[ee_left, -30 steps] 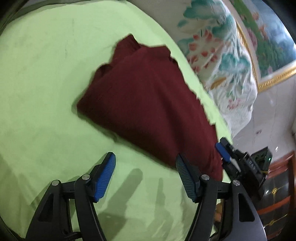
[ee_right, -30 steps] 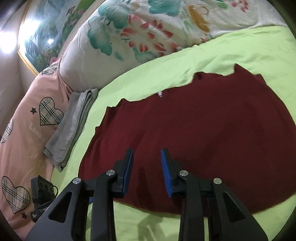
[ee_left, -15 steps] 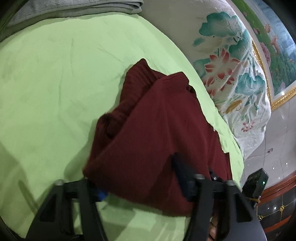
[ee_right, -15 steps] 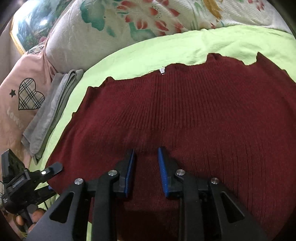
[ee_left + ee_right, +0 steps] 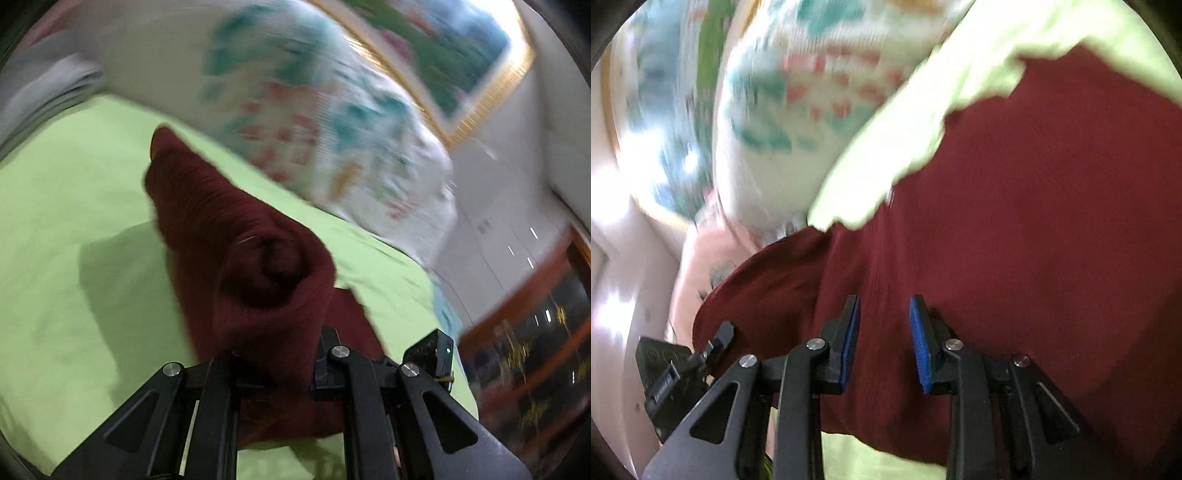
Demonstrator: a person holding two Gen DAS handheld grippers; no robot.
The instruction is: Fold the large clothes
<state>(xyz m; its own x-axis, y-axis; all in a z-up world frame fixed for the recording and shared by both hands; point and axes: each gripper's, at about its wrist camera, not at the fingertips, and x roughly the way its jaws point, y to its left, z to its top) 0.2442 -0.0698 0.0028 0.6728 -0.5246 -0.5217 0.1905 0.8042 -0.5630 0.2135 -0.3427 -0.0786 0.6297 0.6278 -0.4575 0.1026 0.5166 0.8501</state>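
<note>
Since the earlier frame the left gripper (image 5: 275,369) has just closed on the maroon sweater (image 5: 229,236), apparently lifting its edge to fold, while the right gripper (image 5: 882,343) hovers narrowly open above it.

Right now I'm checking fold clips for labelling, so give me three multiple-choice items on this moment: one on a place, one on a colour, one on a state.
1. Where does the maroon sweater lie?
A. on a green bedsheet
B. on a wooden floor
C. in a basket

2. What colour are the pads of the right gripper?
A. red
B. blue
C. yellow

3. How does the left gripper stand?
A. wide open above bare sheet
B. shut on a bunched part of the sweater
C. shut on a pillow

Answers:
1 A, the green bedsheet shows around the knit on several sides.
2 B, both ribbed pads facing each other are blue.
3 B, its jaws have just been closing and maroon cloth fills the gap and bulges out above them, while the floral pillow lies beyond.
</note>
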